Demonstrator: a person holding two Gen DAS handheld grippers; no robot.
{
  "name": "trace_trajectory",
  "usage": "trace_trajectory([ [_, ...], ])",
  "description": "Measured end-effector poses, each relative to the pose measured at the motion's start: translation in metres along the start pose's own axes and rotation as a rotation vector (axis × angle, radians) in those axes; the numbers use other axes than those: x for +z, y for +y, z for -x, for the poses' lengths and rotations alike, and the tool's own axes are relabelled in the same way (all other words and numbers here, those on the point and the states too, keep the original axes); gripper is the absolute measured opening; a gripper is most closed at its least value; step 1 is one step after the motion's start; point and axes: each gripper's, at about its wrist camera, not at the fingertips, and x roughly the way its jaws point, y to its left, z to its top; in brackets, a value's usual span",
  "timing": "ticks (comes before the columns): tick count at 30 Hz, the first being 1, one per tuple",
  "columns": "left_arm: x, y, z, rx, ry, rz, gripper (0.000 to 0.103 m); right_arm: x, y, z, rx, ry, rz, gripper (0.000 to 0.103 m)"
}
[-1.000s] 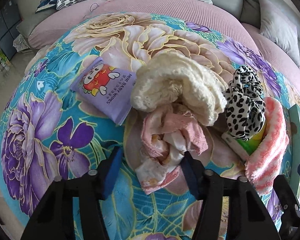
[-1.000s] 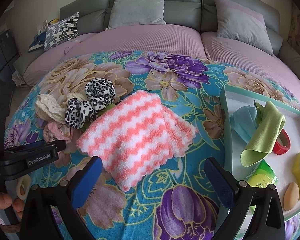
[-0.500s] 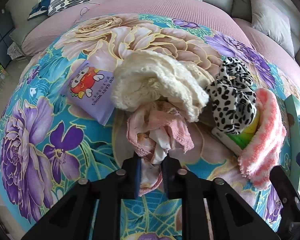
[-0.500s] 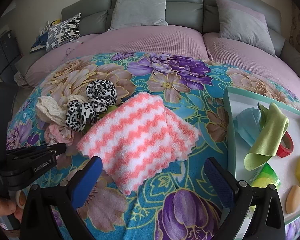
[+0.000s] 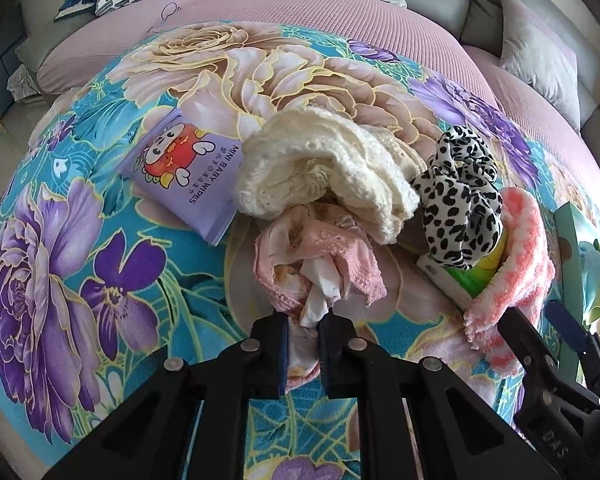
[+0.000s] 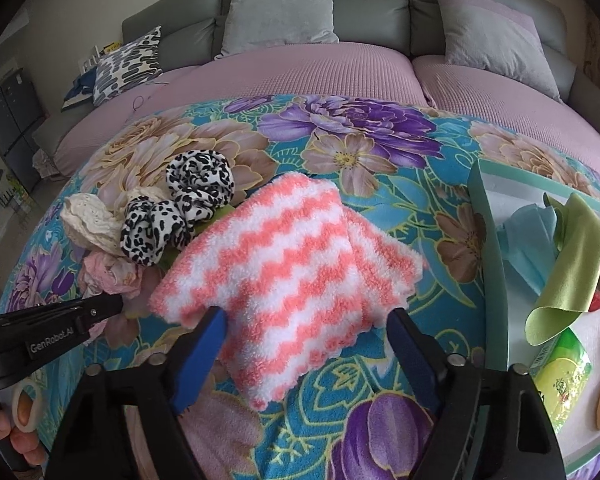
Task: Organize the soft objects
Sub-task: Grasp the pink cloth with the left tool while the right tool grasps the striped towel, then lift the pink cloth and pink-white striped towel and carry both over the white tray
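Pinching the pink cloth tight, the left tongs had barely started, while the right tongs were closing around the striped towel, most soft things unsorted.

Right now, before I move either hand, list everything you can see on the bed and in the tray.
floral blanket: one, teal with purple and beige flowers, over the pink bed
pink cloth: one, crumpled, near edge pinched in the left gripper
cream knit: one, behind the pink cloth
leopard scrunchies: two, black and white, left of the striped towel
striped towel: one, coral and white, centre
baby wipes pack: one, purple, left of the cream knit
tray: one, teal rim, right; holds green cloth, blue cloth, green packet
cushions: grey, at the back
left gripper: shut on the pink cloth
right gripper: closing, towel corner between the fingers
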Motion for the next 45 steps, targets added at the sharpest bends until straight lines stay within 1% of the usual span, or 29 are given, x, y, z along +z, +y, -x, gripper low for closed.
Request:
trace_trajectory([
  [1, 0.001, 0.003, -0.001, -0.003, 0.001, 0.002, 0.013, 0.0, -0.001, 0.0, 0.007, -0.001, -0.006, 0.067],
  [2, 0.001, 0.004, -0.001, -0.005, 0.002, 0.004, 0.013, 0.0, -0.001, 0.0, 0.011, -0.001, -0.01, 0.063],
  [4, 0.0, 0.005, -0.001, -0.007, 0.004, 0.003, 0.013, 0.0, -0.001, 0.001, 0.018, -0.006, -0.014, 0.046],
  [6, -0.001, 0.003, 0.001, -0.008, 0.004, 0.003, 0.013, 0.0, -0.001, 0.004, 0.02, -0.016, -0.013, 0.036],
  [8, -0.002, 0.003, 0.003, -0.01, 0.003, 0.005, 0.013, 0.001, -0.001, 0.007, 0.03, -0.022, -0.01, 0.033],
  [11, -0.003, 0.004, 0.009, -0.012, -0.007, 0.01, 0.012, 0.001, -0.001, 0.013, 0.044, -0.033, -0.011, 0.023],
  [12, -0.002, 0.004, 0.011, -0.013, -0.013, 0.011, 0.012, 0.002, -0.002, 0.016, 0.046, -0.038, -0.011, 0.018],
  [13, -0.002, 0.004, 0.014, -0.014, -0.019, 0.011, 0.012, 0.002, -0.003, 0.018, 0.047, -0.045, -0.012, 0.016],
  [14, -0.002, 0.005, 0.017, -0.016, -0.027, 0.012, 0.012, 0.003, -0.004, 0.021, 0.05, -0.051, -0.013, 0.015],
  [16, -0.002, 0.005, 0.023, -0.019, -0.045, 0.013, 0.013, 0.004, -0.005, 0.026, 0.056, -0.061, -0.013, 0.012],
  [21, -0.001, 0.01, 0.04, -0.023, -0.085, 0.025, 0.012, 0.008, -0.009, 0.045, 0.056, -0.114, -0.016, 0.011],
  [25, -0.002, 0.009, 0.054, -0.024, -0.13, 0.029, 0.012, 0.01, -0.016, 0.068, 0.05, -0.181, -0.028, 0.011],
  [28, -0.002, 0.009, 0.078, -0.026, -0.197, 0.031, 0.012, 0.012, -0.024, 0.09, 0.044, -0.239, -0.045, 0.011],
  [30, -0.002, 0.009, 0.1, -0.027, -0.26, 0.032, 0.012, 0.013, -0.03, 0.104, 0.033, -0.275, -0.055, 0.011],
  [32, -0.003, 0.007, 0.12, -0.034, -0.319, 0.03, 0.012, 0.013, -0.036, 0.117, 0.023, -0.304, -0.065, 0.011],
  [35, -0.004, 0.003, 0.141, -0.052, -0.381, 0.023, 0.012, 0.012, -0.046, 0.132, 0.008, -0.335, -0.079, 0.011],
  [38, -0.005, -0.006, 0.151, -0.059, -0.407, 0.005, 0.012, 0.01, -0.056, 0.145, -0.006, -0.358, -0.095, 0.011],
  [42, -0.006, -0.026, 0.157, -0.079, -0.425, -0.039, 0.012, 0.006, -0.075, 0.166, -0.012, -0.4, -0.126, 0.011],
  [45, -0.01, -0.042, 0.166, -0.076, -0.45, -0.074, 0.012, 0.003, -0.089, 0.18, -0.021, -0.432, -0.151, 0.011],
])
